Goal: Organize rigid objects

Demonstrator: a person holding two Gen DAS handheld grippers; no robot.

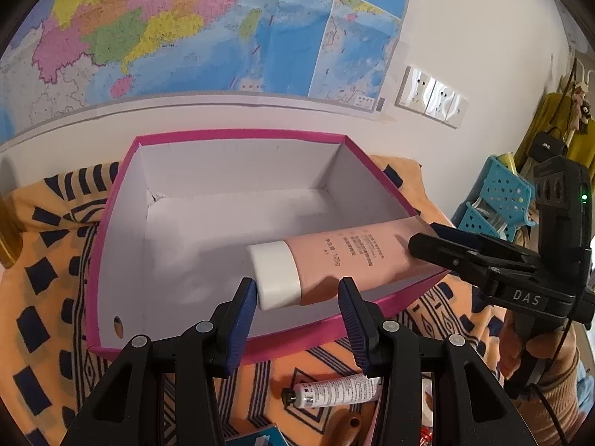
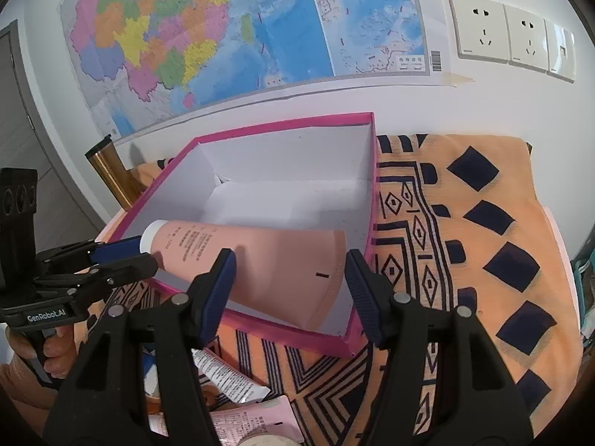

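Surface is covered by an orange cloth [image 2: 465,223] with dark geometric print. Resting on the cloth: an open pink box [image 1: 122,193], a small white tube [image 1: 334,390], further packets at the near edge.

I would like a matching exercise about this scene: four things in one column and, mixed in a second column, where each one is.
Things:
1. pink tube
2. pink box
3. small white tube
4. wall sockets

Places:
a. lying on the cloth in front of the box
b. on the wall, right of the map
c. cap end inside the box, held by both claws
d. standing open on the orange patterned cloth

Pairs: 1-c, 2-d, 3-a, 4-b
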